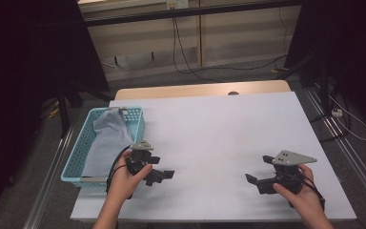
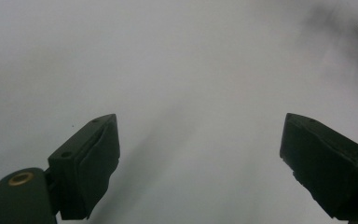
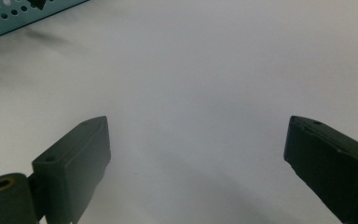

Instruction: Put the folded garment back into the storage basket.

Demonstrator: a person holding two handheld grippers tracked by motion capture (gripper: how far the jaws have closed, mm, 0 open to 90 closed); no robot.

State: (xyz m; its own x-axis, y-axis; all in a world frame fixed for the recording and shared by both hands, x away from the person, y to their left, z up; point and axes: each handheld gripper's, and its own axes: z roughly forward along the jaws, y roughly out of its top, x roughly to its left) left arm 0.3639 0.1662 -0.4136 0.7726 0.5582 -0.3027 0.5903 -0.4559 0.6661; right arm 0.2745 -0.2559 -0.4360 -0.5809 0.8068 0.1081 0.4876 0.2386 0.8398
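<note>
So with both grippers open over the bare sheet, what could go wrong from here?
The grey cloth lies in the light-blue basket at the table's left edge; pulling it could drag or tip the basket off. The left gripper is nearest, and its cable loops beside the basket rim, so it might snag.

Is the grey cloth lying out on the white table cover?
No, the grey cloth lies inside the light blue basket at the table's left edge.

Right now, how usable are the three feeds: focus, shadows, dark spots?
High view: sharp on the white table cover and basket; surroundings fall into near black. Left gripper view: hazy and soft, with a diffuse shadow streak between the open left gripper jaws. Right gripper view: cleaner, right gripper jaws crisp, faint shadows on the cover.
</note>
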